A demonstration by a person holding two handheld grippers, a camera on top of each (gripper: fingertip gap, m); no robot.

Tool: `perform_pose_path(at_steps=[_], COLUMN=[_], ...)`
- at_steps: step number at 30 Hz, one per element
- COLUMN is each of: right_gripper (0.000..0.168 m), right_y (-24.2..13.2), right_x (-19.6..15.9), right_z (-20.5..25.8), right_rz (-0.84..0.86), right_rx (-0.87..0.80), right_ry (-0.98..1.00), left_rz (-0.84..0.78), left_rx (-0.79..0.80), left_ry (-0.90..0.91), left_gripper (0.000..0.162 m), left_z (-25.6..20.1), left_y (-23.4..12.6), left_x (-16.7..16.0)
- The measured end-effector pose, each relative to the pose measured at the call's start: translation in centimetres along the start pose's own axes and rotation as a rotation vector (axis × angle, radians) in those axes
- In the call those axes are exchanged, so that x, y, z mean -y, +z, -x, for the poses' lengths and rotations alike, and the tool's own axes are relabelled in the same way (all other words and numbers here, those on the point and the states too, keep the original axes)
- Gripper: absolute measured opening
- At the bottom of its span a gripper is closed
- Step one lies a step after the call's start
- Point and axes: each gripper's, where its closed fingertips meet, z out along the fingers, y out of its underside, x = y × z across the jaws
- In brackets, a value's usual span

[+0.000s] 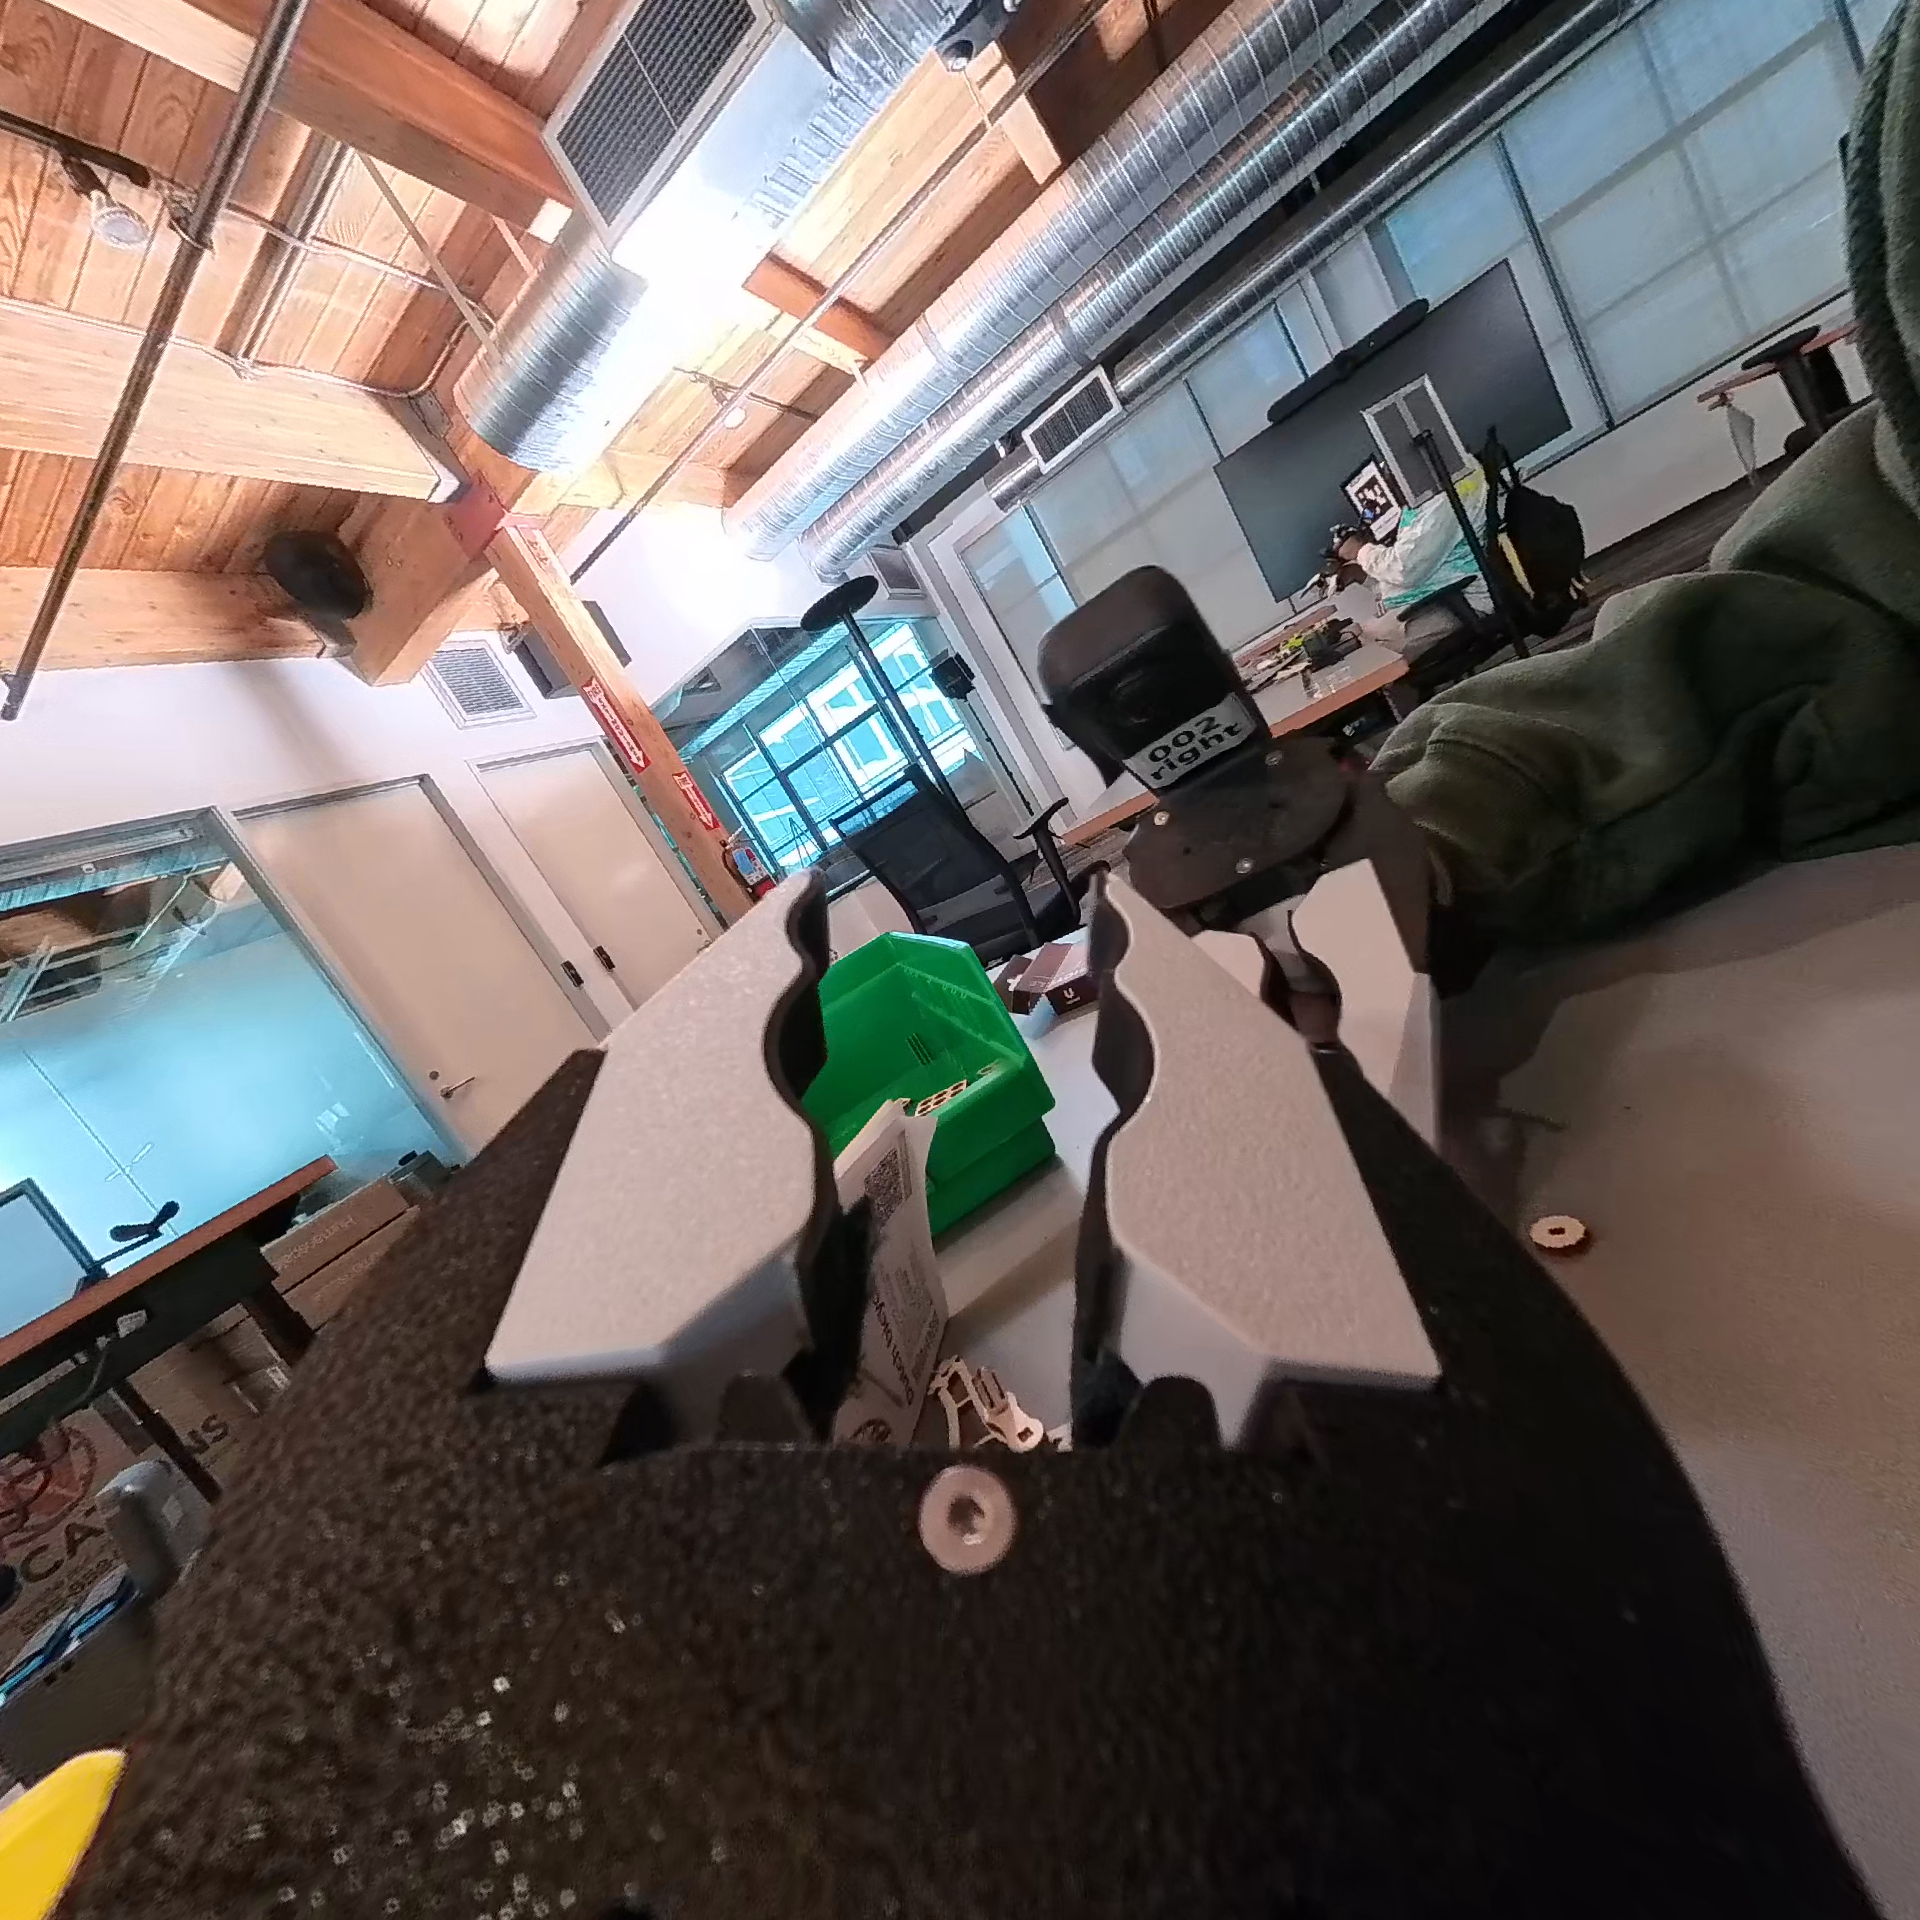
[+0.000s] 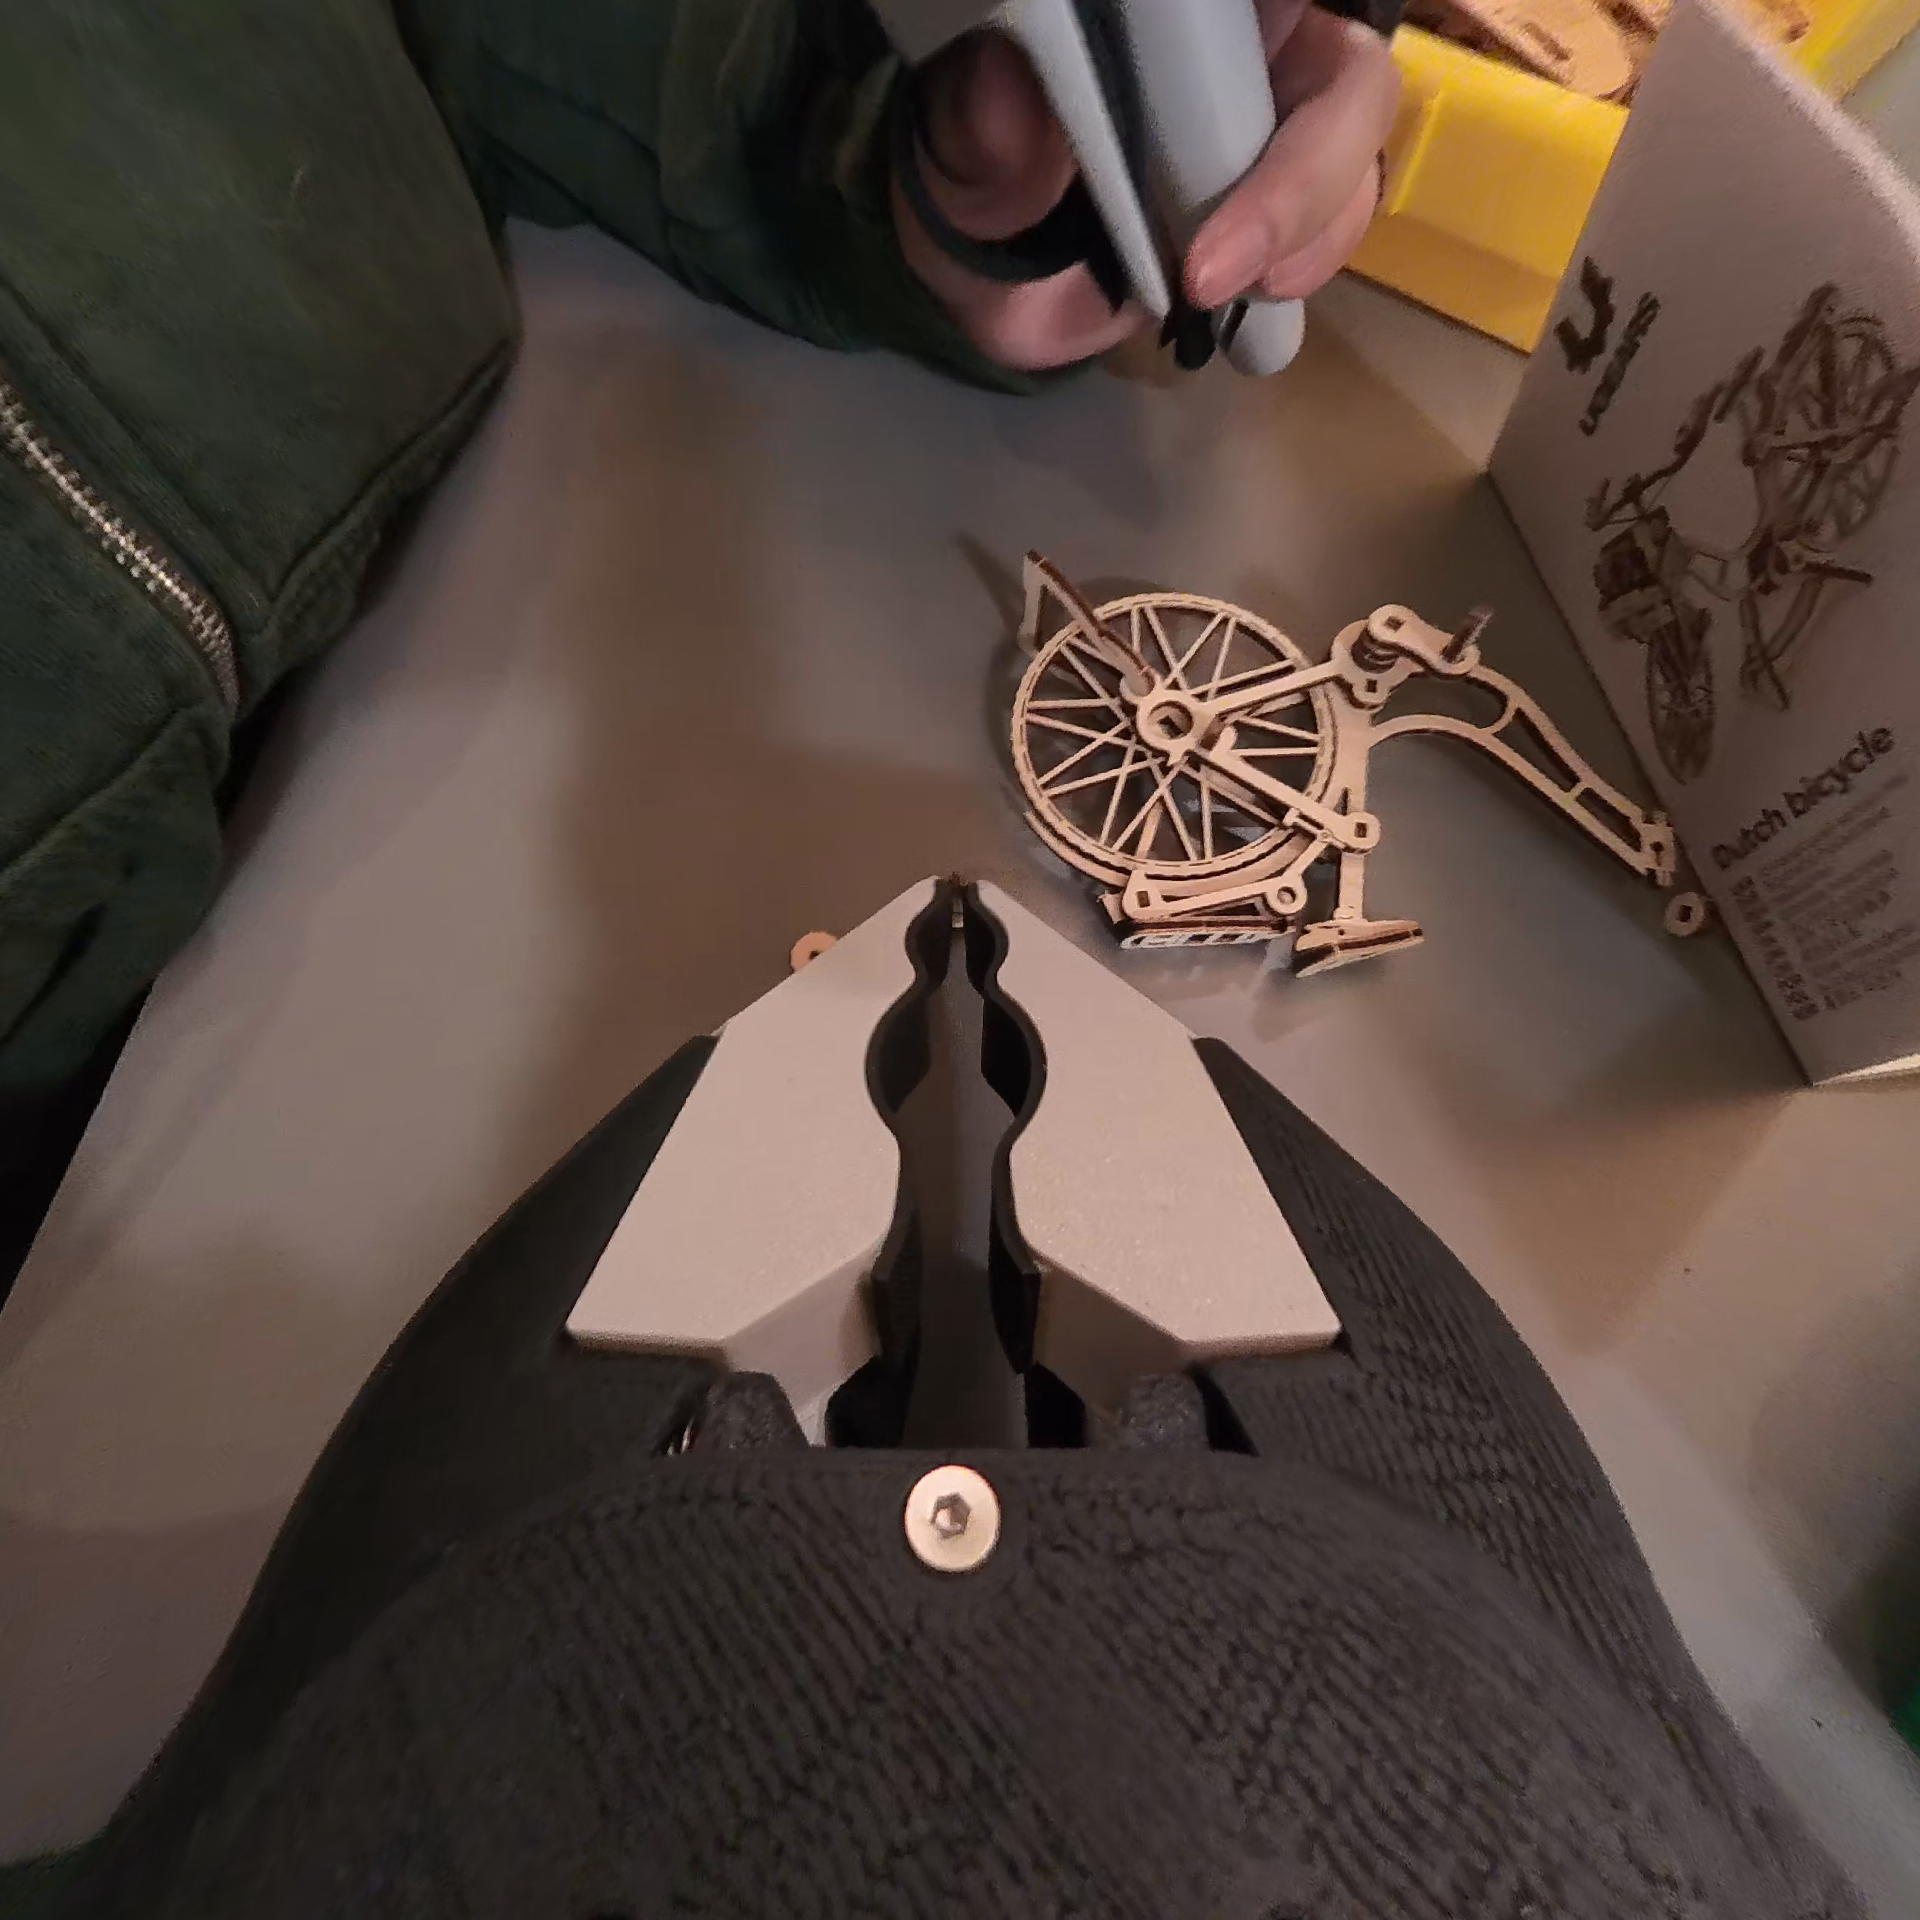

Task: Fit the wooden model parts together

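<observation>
Wooden bicycle frame (image 2: 1247, 758) lying flat on the table (image 2: 623, 623) — wheel left, long arm running right toward the booklet (image 2: 1766, 623). Right gripper (image 2: 958, 885) pinched closed, nothing visibly held; left gripper (image 1: 956, 935) spread apart, empty.

Left hand-held gripper (image 1: 961, 1049) tilted upward, fingers spread wide apart. Right hand-held gripper (image 2: 958, 883) angled down toward the table, fingertips nearly touching, something thin and hard to identify pinched between. Hand (image 2: 1174, 197) wrapped around a grey handle.

Left hand-held gripper (image 1: 961, 914) hides most of the wooden model (image 1: 987, 1405).
</observation>
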Motion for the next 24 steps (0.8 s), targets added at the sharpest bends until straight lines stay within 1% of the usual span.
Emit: perform_pose_path(at_steps=[1,3,6,7,8,9,10,12,14,16,20,24], right_gripper=[0.000,0.000,0.000,0.000,0.000,0.000,0.000,0.000,0.000,0.000,0.000,0.000], right_y=[-0.2,-0.9,-2.4,-2.9,-3.4,-3.9,-4.3,-5.1,-5.5,-5.5,-5.1,-4.6], right_x=[0.3,1.3,3.3,4.0,4.6,5.1,5.5,6.3,6.7,6.8,7.0,7.0], right_z=[-0.1,-0.6,-1.2,-1.4,-1.5,-1.5,-1.5,-1.4,-1.3,-1.3,-1.1,-0.9], right_rz=[-0.026,-0.103,-0.263,-0.319,-0.371,-0.418,-0.462,-0.530,-0.557,-0.551,-0.523,-0.494], right_rx=[-0.010,-0.028,-0.021,-0.010,0.001,0.014,0.025,0.034,0.022,-0.012,-0.083,-0.106], right_ry=[0.008,0.041,0.108,0.128,0.145,0.156,0.161,0.152,0.126,0.080,-0.019,-0.060], left_rz=[0.000,0.004,0.031,0.046,0.064,0.084,0.105,0.164,0.193,0.201,0.236,0.234], left_rx=[-0.002,-0.009,-0.038,-0.061,-0.099,-0.152,-0.194,-0.246,-0.261,-0.291,-0.326,-0.339], left_ry=[-0.001,-0.001,-0.001,-0.003,-0.006,-0.009,-0.026,-0.074,-0.117,-0.175,-0.268,-0.274], left_gripper=[0.048,0.048,0.047,0.042,0.029,0.019,0.019,0.025,0.032,0.034,0.031,0.021], left_z=[0.0,-0.2,-0.7,-1.1,-1.8,-2.6,-3.3,-4.2,-4.5,-4.8,-5.3,-5.5], left_y=[0.0,0.1,0.2,0.3,0.3,0.3,0.4,0.5,0.6,0.6,0.6,0.5], left_x=[0.0,-0.1,-0.5,-0.7,-1.0,-1.4,-1.7,-2.7,-3.1,-3.2,-3.5,-3.4])
